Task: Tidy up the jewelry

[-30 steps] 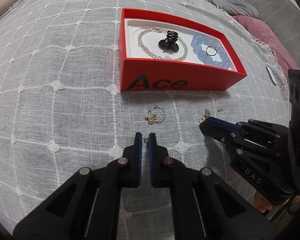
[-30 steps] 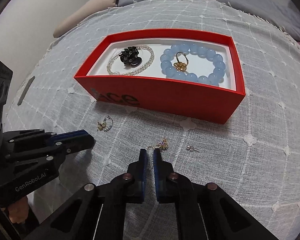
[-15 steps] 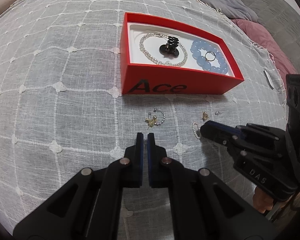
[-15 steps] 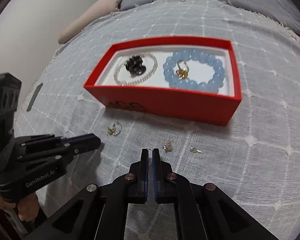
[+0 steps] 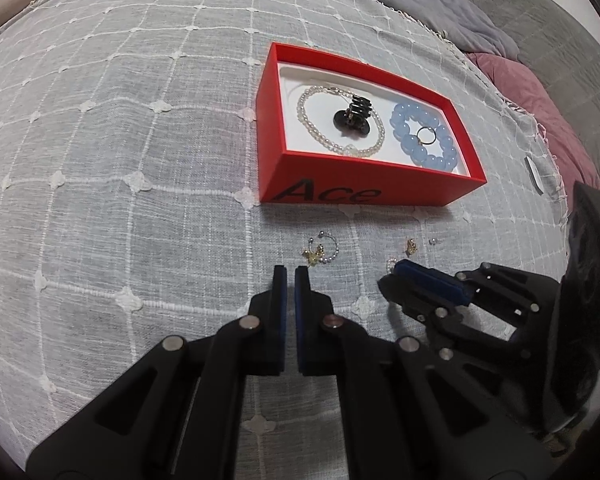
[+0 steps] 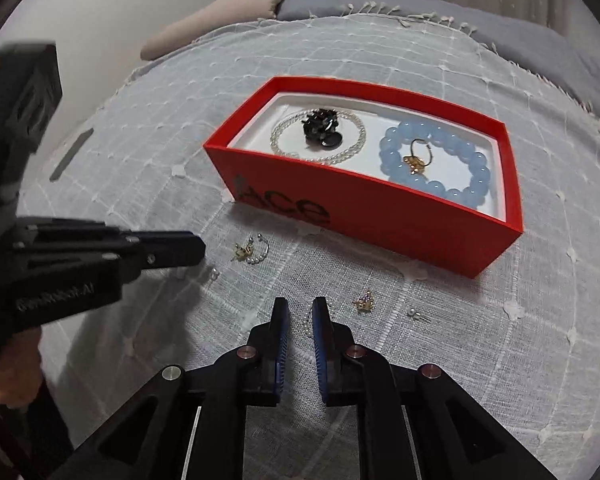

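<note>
The bed [image 5: 140, 140] carried everything, covered by a grey-white gridded cloth. On it, toward the far side, stood the red box [image 6: 380, 216], already holding a pearl bracelet [image 5: 320, 128] with a black hair clip [image 5: 352, 116] inside its loop at the left, and a blue bead bracelet [image 6: 472, 184] with a gold ring [image 6: 418, 158] inside it at the right.

Your left hand-held gripper [image 5: 291, 276] hung with its pads nearly together and nothing between them, near a gold-and-pearl hoop earring [image 5: 320, 250] lying just beyond its tips. Your right hand-held gripper [image 6: 300, 314] stood slightly apart, straddling a small pearl hoop earring [image 6: 309, 322] that lay on the cloth between its tips; it was not yet clamped.

To the right of that earring lay a small gold charm [image 6: 365, 302], and further right a pearl stud [image 6: 414, 314]. Another tiny pearl piece [image 6: 213, 274] lay near the left gripper's tip.

The step in hand appeared to be pinching the pearl hoop. To do it well, you needed to lower the tips until they just touched the cloth, keep the hoop centred between the pads, and close slowly. The piece looked thin and light; a fast closure could flick it aside or catch the loose weave. You then needed to lift straight up before travelling to the box.
</note>
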